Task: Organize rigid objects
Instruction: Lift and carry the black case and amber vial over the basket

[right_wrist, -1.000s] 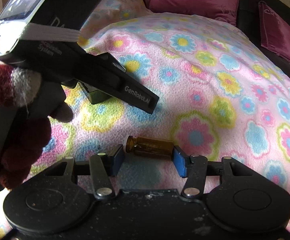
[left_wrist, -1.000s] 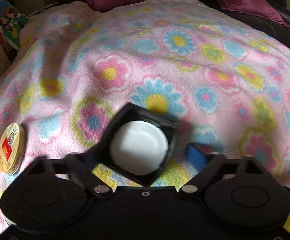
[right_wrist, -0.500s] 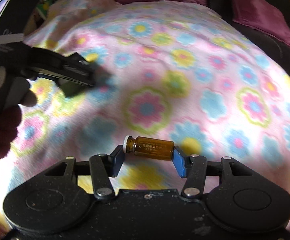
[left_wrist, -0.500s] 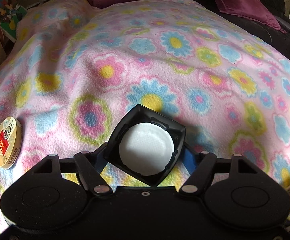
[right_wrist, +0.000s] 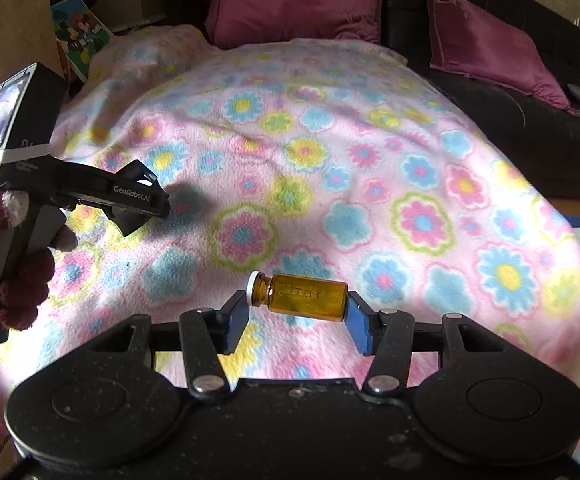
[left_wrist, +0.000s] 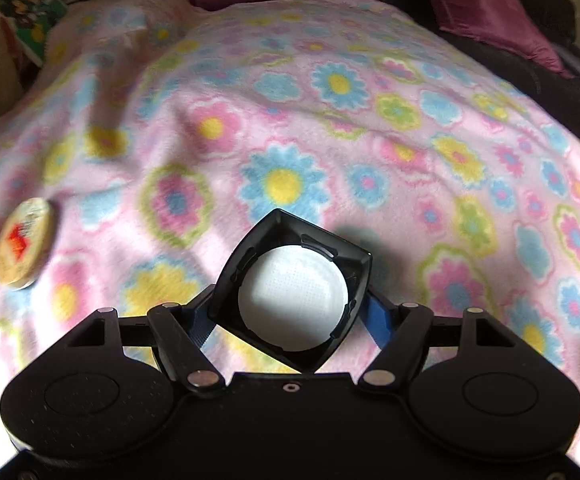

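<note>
I have the right gripper [right_wrist: 295, 320] clamped on an amber glass bottle [right_wrist: 301, 299]; the bottle lies crosswise between the blue pads [right_wrist: 357, 322], its white-capped neck against the left pad and its base against the right one, and it hangs clear above the flowered blanket [right_wrist: 369, 184], over the blanket's near edge. My left gripper [left_wrist: 290, 320] is closed on a black square case [left_wrist: 290, 292] with a round white disc inside it; the case sits cornerwise, one corner pressed to each pad, and is lifted off the fleece, with its shadow falling just beyond it. From the right wrist view I see that same left gripper [right_wrist: 138, 200] off toward the blanket's left edge, carried by a hand in a dark red glove [right_wrist: 22, 280], the black case gripped at its tip above the fabric. A round cream tin [left_wrist: 22, 248] with a red label lies tilted on the blanket near its left edge, well apart from both tools. Past the blanket's far edge I make out magenta cushions [right_wrist: 293, 0] against a dark sofa [right_wrist: 529, 120]; a picture book [right_wrist: 80, 32] stands at the far left corner.
</note>
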A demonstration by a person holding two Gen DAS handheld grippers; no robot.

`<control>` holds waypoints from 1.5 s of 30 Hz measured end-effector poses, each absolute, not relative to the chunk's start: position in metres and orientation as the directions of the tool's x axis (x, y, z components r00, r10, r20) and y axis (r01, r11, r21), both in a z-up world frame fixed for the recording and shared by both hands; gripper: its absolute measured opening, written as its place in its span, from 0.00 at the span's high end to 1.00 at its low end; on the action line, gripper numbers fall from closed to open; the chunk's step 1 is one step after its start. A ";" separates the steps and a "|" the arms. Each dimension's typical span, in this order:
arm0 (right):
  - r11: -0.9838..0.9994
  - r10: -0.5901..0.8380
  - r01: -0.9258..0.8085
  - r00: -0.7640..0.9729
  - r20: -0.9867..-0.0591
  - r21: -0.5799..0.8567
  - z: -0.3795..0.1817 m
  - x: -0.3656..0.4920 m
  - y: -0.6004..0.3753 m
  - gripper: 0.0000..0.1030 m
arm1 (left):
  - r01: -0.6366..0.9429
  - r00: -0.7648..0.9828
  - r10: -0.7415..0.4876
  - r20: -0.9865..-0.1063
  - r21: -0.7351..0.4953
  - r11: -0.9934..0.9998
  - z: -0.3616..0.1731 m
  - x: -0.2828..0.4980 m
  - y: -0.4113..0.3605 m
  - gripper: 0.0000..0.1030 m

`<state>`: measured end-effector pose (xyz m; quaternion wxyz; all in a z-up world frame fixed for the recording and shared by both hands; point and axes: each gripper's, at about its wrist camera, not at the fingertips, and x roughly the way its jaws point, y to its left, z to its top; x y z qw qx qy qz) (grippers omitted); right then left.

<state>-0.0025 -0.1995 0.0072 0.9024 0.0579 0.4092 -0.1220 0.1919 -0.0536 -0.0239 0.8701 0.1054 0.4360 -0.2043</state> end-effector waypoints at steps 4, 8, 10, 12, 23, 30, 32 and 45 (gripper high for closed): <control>0.963 -0.166 0.270 0.647 -0.744 0.020 0.013 -0.021 -0.202 0.50 | 0.416 0.568 -0.225 -0.792 0.040 0.909 -0.011 0.176 -0.044 0.34; 0.963 -0.159 0.266 0.669 -0.726 0.033 0.022 -0.041 -0.205 0.50 | 0.387 0.589 -0.199 -0.783 0.057 0.920 0.005 0.152 -0.033 0.34; 0.963 -0.148 0.264 0.678 -0.720 0.050 0.026 -0.048 -0.207 0.50 | 0.374 0.593 -0.187 -0.783 0.062 0.925 0.013 0.137 -0.028 0.34; 0.965 -0.137 0.254 0.688 -0.712 0.059 0.029 -0.052 -0.207 0.50 | 0.364 0.594 -0.173 -0.786 0.071 0.929 0.021 0.119 -0.023 0.34; 0.984 -0.038 0.143 0.739 -0.673 0.101 0.047 -0.095 -0.197 0.50 | 0.323 0.544 -0.151 -0.825 0.041 0.945 0.035 0.012 0.019 0.34; 0.983 0.016 0.110 0.751 -0.660 0.149 0.058 -0.129 -0.192 0.50 | 0.380 0.489 -0.195 -0.850 0.007 0.925 0.033 -0.050 0.019 0.34; 0.984 0.019 0.104 0.753 -0.658 0.147 0.061 -0.137 -0.189 0.50 | 0.392 0.476 -0.219 -0.852 -0.018 0.920 0.033 -0.063 0.017 0.34; 0.979 0.076 0.069 0.753 -0.653 0.194 0.073 -0.180 -0.178 0.50 | 0.383 0.491 -0.226 -0.841 -0.025 0.923 0.039 -0.106 0.011 0.34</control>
